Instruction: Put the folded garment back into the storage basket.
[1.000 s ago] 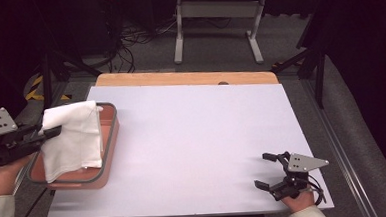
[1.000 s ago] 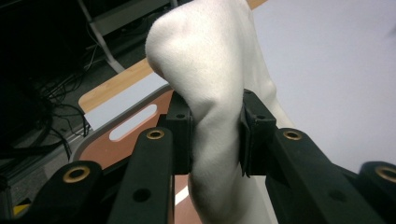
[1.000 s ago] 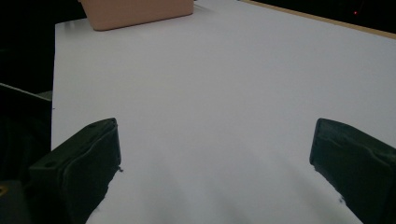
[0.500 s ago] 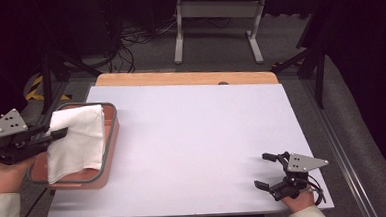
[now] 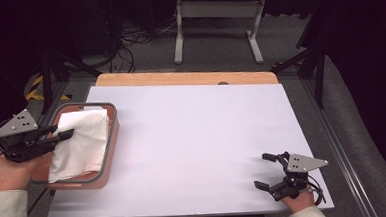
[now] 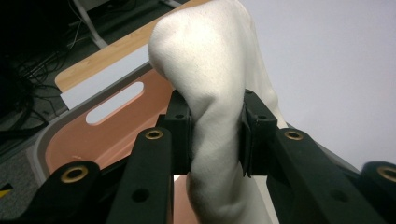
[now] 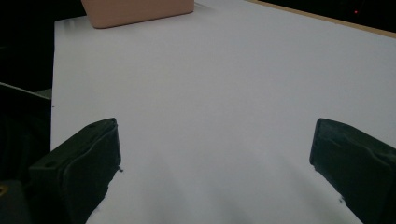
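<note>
A white cloth point(image 5: 82, 142) hangs over a salmon-coloured bin point(image 5: 110, 143) with a grey rim at the table's left edge. My left gripper point(image 5: 64, 135) is shut on the cloth's left edge and holds it up above the bin. In the left gripper view the cloth point(image 6: 212, 88) is pinched between the two black jaws, with the bin's inside point(image 6: 102, 135) and its slot handle below. My right gripper point(image 5: 265, 172) rests open near the table's front right corner, nothing between its fingers point(image 7: 81, 163).
A white sheet point(image 5: 197, 138) covers the table; a strip of bare wood point(image 5: 179, 78) shows along its far edge. The bin's outer wall point(image 7: 140, 11) appears far off in the right gripper view. Beyond the table stand a metal frame and cables on the floor.
My left gripper has lifted the cloth and shifted it slightly towards the right over the bin. The right gripper has stayed still.
</note>
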Demonstrator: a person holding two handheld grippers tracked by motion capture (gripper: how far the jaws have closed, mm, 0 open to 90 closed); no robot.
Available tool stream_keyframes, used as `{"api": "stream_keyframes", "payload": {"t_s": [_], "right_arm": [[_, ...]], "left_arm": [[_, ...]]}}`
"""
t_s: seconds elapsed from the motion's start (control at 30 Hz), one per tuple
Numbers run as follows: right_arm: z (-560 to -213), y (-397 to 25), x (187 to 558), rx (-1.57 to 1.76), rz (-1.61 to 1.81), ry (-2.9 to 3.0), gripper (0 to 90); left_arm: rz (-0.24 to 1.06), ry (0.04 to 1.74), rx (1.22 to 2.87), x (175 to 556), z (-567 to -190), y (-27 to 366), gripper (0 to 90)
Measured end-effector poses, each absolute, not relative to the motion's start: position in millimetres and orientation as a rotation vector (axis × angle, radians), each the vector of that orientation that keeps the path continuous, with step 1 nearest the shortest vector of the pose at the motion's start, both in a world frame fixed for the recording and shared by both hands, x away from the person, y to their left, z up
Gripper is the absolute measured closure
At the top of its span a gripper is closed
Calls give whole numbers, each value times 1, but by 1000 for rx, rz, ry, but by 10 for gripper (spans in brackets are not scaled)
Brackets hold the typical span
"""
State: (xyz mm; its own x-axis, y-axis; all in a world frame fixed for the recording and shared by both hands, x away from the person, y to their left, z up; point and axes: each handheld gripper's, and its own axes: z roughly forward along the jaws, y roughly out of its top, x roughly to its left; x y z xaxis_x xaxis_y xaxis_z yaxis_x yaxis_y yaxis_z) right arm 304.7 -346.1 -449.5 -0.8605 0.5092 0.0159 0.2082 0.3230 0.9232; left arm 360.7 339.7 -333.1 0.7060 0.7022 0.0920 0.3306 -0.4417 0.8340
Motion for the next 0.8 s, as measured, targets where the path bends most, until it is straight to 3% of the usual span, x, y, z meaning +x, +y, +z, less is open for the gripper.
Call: {"api": "stream_keyframes", "payload": {"t_s": [0.8], "right_arm": [[-449,-346,305,643,1555,2319,25]], "left_arm": [[495,849,2039,384,-360,341,690]]}}
